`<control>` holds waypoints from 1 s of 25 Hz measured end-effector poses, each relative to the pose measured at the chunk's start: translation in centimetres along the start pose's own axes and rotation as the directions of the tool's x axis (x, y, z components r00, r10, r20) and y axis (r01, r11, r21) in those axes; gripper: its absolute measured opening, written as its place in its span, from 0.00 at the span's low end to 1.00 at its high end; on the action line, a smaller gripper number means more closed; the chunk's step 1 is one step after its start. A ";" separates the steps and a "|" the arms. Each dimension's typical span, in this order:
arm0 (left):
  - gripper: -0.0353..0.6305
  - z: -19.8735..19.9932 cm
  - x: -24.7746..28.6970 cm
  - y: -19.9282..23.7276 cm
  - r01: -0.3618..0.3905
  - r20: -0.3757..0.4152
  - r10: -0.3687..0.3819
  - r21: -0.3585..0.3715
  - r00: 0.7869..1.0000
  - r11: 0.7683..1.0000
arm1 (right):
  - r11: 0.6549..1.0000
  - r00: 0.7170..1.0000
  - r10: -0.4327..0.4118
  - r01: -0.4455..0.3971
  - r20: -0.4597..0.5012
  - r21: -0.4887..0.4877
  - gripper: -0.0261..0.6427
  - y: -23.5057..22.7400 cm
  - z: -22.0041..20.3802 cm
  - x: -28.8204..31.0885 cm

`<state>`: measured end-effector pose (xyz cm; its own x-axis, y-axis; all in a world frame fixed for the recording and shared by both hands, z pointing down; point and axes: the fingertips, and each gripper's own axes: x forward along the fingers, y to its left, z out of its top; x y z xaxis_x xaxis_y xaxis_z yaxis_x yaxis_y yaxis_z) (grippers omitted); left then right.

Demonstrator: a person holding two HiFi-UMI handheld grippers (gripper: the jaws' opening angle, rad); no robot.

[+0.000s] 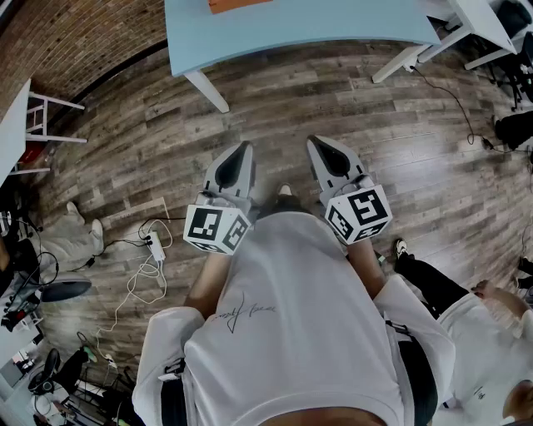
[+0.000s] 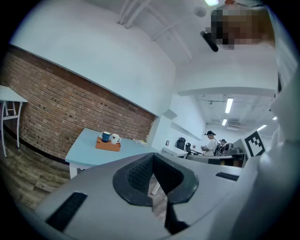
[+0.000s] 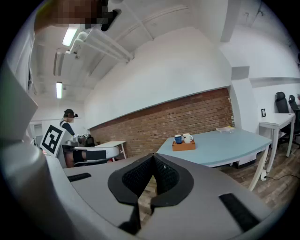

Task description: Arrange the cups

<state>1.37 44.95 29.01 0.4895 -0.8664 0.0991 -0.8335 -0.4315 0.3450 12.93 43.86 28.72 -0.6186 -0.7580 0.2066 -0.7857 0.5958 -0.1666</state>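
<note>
A blue cup [image 2: 106, 136] and a white cup [image 2: 115, 138] stand side by side on a small orange-brown tray [image 2: 108, 145] on a pale blue table [image 2: 89, 152]. The right gripper view shows the same blue cup [image 3: 178, 138], white cup [image 3: 187, 138] and tray [image 3: 183, 146] far ahead. My left gripper [image 1: 245, 150] and right gripper [image 1: 315, 144] are held close to my body above the wooden floor, well short of the table [image 1: 291, 25]. Both are shut with nothing between the jaws.
A white table [image 3: 279, 123] and office chairs stand to the right, another white table [image 3: 108, 144] by the brick wall. People stand at desks [image 2: 211, 140] in the background. A power strip and cables [image 1: 153, 245] lie on the floor at my left; a seated person's leg [image 1: 429, 283] is at my right.
</note>
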 end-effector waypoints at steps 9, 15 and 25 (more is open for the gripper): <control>0.06 0.1 1.0 -0.7 -0.004 0.004 0.004 0.010 1.000 1.000 | 1.000 1.000 0.011 -0.011 0.004 0.002 0.07 -0.8 0.1 -0.1; 0.06 -0.1 1.9 -1.3 -0.012 0.004 0.012 0.015 1.000 1.000 | 0.998 0.998 0.055 -0.055 0.028 0.028 0.07 -1.4 0.4 -0.5; 0.06 0.2 3.2 -1.7 -0.018 0.008 0.018 0.010 1.000 1.000 | 0.998 0.997 0.059 -0.059 0.046 0.004 0.07 -2.4 1.2 -0.6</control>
<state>4.35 42.85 28.52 0.4722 -0.8761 0.0974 -0.8448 -0.4182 0.3340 15.17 42.59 27.86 -0.6630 -0.7330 0.1522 -0.7477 0.6384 -0.1828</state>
